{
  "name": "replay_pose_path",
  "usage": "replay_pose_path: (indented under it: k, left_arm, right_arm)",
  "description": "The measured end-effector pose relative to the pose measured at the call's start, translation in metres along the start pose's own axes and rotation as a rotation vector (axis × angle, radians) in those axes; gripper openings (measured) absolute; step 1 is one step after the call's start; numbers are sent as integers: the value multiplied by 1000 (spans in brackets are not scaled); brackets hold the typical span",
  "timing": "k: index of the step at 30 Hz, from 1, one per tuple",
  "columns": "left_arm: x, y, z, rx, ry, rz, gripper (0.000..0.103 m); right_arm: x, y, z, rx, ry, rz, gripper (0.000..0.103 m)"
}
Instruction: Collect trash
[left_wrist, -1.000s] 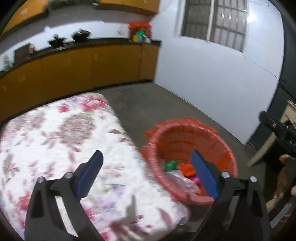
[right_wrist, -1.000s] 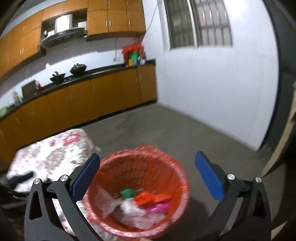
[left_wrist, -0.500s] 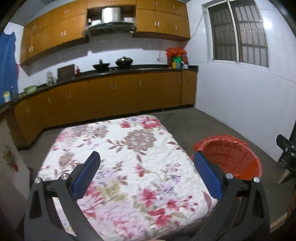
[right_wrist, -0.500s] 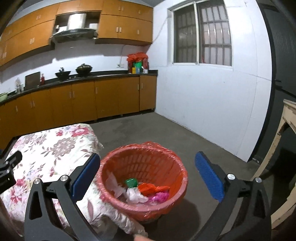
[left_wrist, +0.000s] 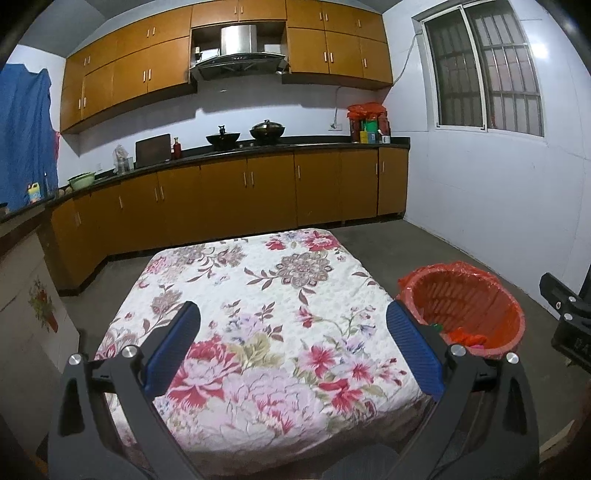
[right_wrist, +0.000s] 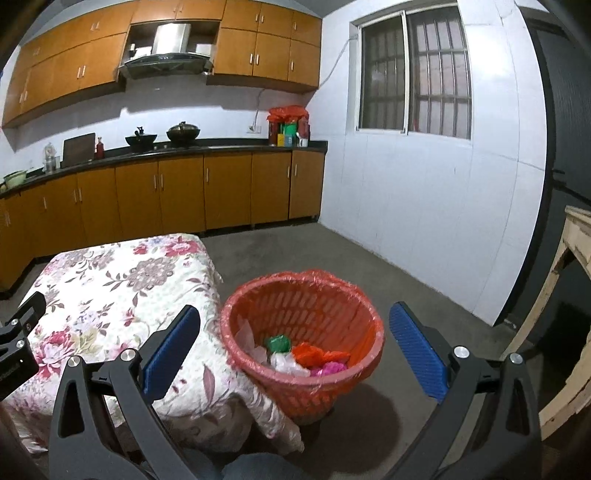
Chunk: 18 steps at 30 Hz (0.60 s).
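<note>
An orange waste basket (right_wrist: 303, 332) lined with a red bag stands on the floor beside the table's right edge; it also shows in the left wrist view (left_wrist: 465, 306). Inside lie a green wad (right_wrist: 279, 343), an orange wrapper (right_wrist: 314, 354), a white bag (right_wrist: 286, 363) and a pink scrap (right_wrist: 330, 368). My left gripper (left_wrist: 293, 347) is open and empty above the floral tablecloth (left_wrist: 258, 314). My right gripper (right_wrist: 295, 349) is open and empty, in front of the basket.
Orange kitchen cabinets (left_wrist: 240, 192) with a dark counter run along the back wall. A white wall (right_wrist: 424, 221) stands on the right. A pale wooden frame (right_wrist: 569, 314) is at far right. Grey concrete floor (right_wrist: 295, 251) lies between table and walls.
Both grippers have drawn back and tilted up from the basket. The left view now faces the table and cabinets, with the basket off to its right. Both stay open.
</note>
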<state>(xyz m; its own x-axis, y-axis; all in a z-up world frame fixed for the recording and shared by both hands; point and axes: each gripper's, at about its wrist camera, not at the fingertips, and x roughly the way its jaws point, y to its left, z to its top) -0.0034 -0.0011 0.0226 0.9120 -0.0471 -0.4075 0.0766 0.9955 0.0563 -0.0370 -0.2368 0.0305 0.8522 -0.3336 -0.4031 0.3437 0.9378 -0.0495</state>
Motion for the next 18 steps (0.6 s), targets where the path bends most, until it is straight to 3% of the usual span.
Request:
replay_pose_path:
  k: [18]
  left_arm:
    - [-18,10,-16,-44,38,5,99]
  right_arm:
    - [-4,0,-19,16,78,-8,101]
